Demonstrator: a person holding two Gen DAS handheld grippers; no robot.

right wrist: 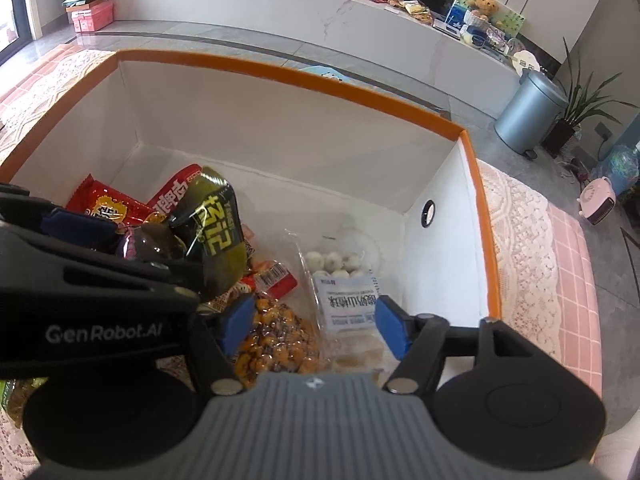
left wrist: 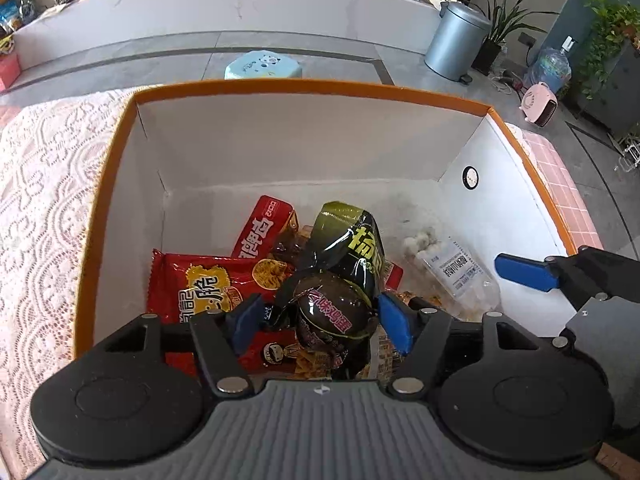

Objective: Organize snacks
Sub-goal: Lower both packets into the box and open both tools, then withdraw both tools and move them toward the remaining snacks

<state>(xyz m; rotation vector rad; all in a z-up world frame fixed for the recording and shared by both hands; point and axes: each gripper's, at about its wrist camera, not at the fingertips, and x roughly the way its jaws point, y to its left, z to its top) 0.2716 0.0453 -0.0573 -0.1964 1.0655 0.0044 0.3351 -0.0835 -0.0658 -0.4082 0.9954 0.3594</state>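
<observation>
Both grippers, left (left wrist: 318, 324) and right (right wrist: 316, 326), inside box (left wrist: 304, 88), jaws spread, nothing pinched. Release step judged complete over egg pack (left wrist: 328, 312). Next: lift clear of box.

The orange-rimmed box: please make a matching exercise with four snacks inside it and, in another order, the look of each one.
Snacks:
1. long red packet
2. dark egg-shaped pack
3. clear bag with a white label
4. clear bag beside the right gripper's left pad

Look:
A. holds small white balls
B. leans toward the far wall of the box, white characters on it
C. holds orange-brown pieces
D. lies between the open left gripper's blue pads

Pairs: 1-B, 2-D, 3-A, 4-C
</observation>
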